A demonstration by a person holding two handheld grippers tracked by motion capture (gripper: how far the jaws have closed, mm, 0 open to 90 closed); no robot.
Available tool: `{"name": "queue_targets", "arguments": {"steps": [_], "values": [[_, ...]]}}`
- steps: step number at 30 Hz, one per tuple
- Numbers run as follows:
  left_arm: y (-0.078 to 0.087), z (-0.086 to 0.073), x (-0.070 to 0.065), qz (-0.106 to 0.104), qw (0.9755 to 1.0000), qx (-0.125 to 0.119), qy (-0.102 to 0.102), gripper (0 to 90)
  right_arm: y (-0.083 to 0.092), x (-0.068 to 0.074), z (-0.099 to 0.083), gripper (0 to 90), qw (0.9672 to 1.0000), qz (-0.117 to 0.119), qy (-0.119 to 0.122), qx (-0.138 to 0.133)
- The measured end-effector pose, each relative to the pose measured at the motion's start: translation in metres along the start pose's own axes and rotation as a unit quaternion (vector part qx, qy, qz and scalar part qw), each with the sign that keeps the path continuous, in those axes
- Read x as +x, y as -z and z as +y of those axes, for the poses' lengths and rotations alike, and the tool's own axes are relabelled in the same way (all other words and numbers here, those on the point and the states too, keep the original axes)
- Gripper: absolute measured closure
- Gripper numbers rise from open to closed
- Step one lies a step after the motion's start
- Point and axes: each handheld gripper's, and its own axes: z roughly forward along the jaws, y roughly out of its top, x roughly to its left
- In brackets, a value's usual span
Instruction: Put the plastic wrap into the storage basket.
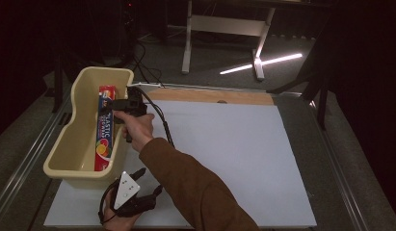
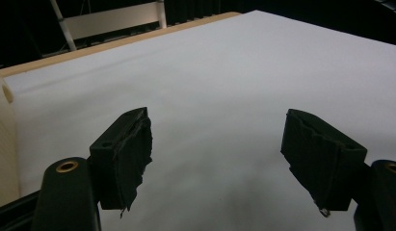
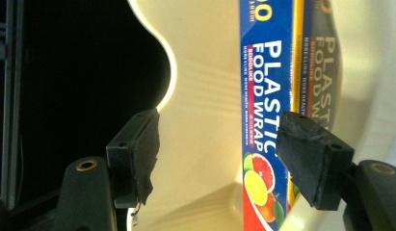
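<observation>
Nearest, left gripper (image 1: 138, 185) at near-left corner of white table sheet (image 1: 224, 144), jaws spread, nothing between them. Farther, right gripper (image 1: 119, 103) over cream plastic tub (image 1: 65, 144) at left edge, jaws spread wide, empty, poised above plastic food wrap box (image 1: 104, 127). Box lies lengthwise inside tub against its right wall. Likely light, stiff cardboard, smooth, could slip; best pinched across narrow width near middle. Blue carton, white lettering, red end, citrus picture (image 3: 258, 185)

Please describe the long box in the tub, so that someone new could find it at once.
Look at the cream tub on the table's left side. Inside it, along its right wall, lies the box, blue, printed "PLASTIC FOOD WRAP" with citrus fruit.
</observation>
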Motion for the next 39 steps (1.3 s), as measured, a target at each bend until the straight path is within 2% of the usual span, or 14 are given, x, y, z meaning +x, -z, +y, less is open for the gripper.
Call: {"name": "queue_targets", "arguments": {"steps": [9,12,15,18,22,25,28,31,33,34,35,36,37,39], "values": [[-0.002,0.000,-0.001,0.000,1.0000,0.001,-0.001,26.2,0.023,0.007,-0.002,34.0,0.9977,0.001,0.068,-0.004],[-0.002,0.000,-0.001,0.000,1.0000,0.001,-0.001,26.1,0.034,0.010,-0.005,34.8,0.9948,-0.005,0.102,-0.008],[-0.003,0.000,-0.001,0.000,1.0000,0.002,-0.003,26.1,0.046,0.011,-0.008,35.6,0.9894,-0.025,0.143,-0.013],[-0.003,0.000,-0.001,0.001,1.0000,0.001,-0.003,26.1,0.057,0.010,-0.011,36.6,0.9811,-0.049,0.186,-0.022],[-0.003,0.001,-0.001,0.000,1.0000,0.001,-0.002,26.1,0.075,0.002,-0.018,37.6,0.9657,-0.079,0.245,-0.037],[-0.003,0.001,0.000,-0.001,1.0000,-0.001,0.000,26.1,0.090,-0.008,-0.025,37.7,0.9548,-0.098,0.276,-0.049],[-0.003,0.001,0.000,-0.001,1.0000,0.001,0.000,26.1,0.107,-0.020,-0.033,37.4,0.9466,-0.112,0.295,-0.066],[-0.004,0.001,-0.001,-0.001,1.0000,0.002,-0.001,26.0,0.123,-0.037,-0.041,37.4,0.9440,-0.114,0.300,-0.078],[-0.004,0.001,-0.001,-0.001,1.0000,0.001,-0.002,26.0,0.133,-0.049,-0.050,36.5,0.9370,-0.122,0.316,-0.085],[-0.004,0.001,-0.001,-0.001,1.0000,0.001,-0.002,25.9,0.133,-0.049,-0.050,36.5,0.9370,-0.122,0.316,-0.085],[-0.004,0.001,-0.001,-0.001,1.0000,0.002,0.000,25.9,0.138,-0.055,-0.055,36.5,0.9316,-0.129,0.328,-0.089],[-0.004,0.001,-0.001,-0.001,1.0000,0.002,0.000,25.9,0.150,-0.069,-0.067,36.1,0.9196,-0.140,0.353,-0.100],[-0.004,0.001,-0.001,0.000,1.0000,0.002,0.000,25.9,0.155,-0.076,-0.072,35.6,0.9152,-0.145,0.361,-0.105],[-0.004,0.001,0.000,0.001,1.0000,0.004,0.000,25.9,0.166,-0.090,-0.085,33.4,0.9095,-0.150,0.370,-0.116]]}}
